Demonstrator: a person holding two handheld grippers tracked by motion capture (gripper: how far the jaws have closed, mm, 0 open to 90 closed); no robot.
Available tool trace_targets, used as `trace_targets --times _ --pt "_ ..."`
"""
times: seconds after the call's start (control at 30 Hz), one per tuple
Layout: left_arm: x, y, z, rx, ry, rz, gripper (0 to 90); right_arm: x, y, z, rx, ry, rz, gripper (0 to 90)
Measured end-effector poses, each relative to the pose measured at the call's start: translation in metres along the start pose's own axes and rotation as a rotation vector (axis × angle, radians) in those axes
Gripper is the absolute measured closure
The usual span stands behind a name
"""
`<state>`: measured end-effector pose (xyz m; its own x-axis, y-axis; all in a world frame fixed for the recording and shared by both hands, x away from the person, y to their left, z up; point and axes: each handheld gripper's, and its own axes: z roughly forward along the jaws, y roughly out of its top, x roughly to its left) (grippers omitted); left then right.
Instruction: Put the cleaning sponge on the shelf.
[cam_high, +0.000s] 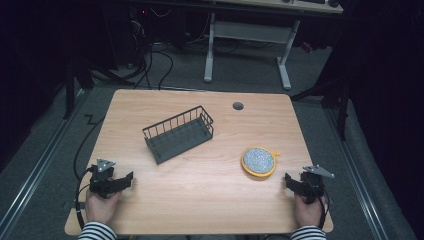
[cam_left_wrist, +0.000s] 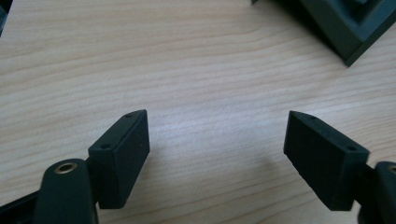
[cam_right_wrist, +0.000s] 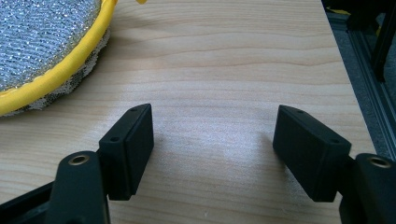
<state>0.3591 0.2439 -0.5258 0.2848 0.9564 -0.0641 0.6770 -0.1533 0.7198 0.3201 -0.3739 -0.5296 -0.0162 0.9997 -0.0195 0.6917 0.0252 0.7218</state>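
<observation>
A dark wire basket (cam_high: 179, 133) lies at an angle near the middle of the wooden table (cam_high: 200, 190); its corner (cam_left_wrist: 348, 28) shows at the top right of the left gripper view. A round silver scrubbing pad with a yellow rim (cam_high: 259, 161) lies right of centre, and its edge (cam_right_wrist: 42, 51) reaches into the top left of the right gripper view. My left gripper (cam_high: 126, 179) rests open at the table's front left, nothing between its jaws (cam_left_wrist: 217, 149). My right gripper (cam_high: 289, 179) rests open at the front right, just right of the pad, also holding nothing (cam_right_wrist: 214, 144).
A grey cable hole (cam_high: 238, 105) sits near the table's far edge. Beyond the table stand a white desk frame (cam_high: 247, 45) and loose cables on the floor. The table's right edge (cam_right_wrist: 348, 70) runs close beside the right gripper.
</observation>
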Motion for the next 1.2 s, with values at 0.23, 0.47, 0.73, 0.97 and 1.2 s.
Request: trace_targets --times 0.23,0.47,0.73,0.97,1.2 --pt "-0.004 0.018 -0.011 -0.019 -0.054 -0.004 24.5 0.0 0.0 0.0 0.0 0.004 -0.005 29.1" --pt "-0.006 0.041 -0.022 -0.047 -0.104 -0.007 24.7 0.0 0.0 0.001 -0.002 0.007 -0.006 29.1" --pt "-0.01 0.078 -0.026 -0.067 -0.139 -0.019 28.7 0.0 0.0 0.001 -0.002 0.01 -0.009 29.1" --pt "-0.019 0.102 -0.027 -0.084 -0.157 -0.014 28.8 0.001 0.0 0.0 -0.003 0.015 -0.014 29.3" --pt "-0.027 0.123 -0.009 -0.046 -0.165 -0.001 28.6 0.001 0.0 0.0 0.001 0.016 -0.013 29.3"
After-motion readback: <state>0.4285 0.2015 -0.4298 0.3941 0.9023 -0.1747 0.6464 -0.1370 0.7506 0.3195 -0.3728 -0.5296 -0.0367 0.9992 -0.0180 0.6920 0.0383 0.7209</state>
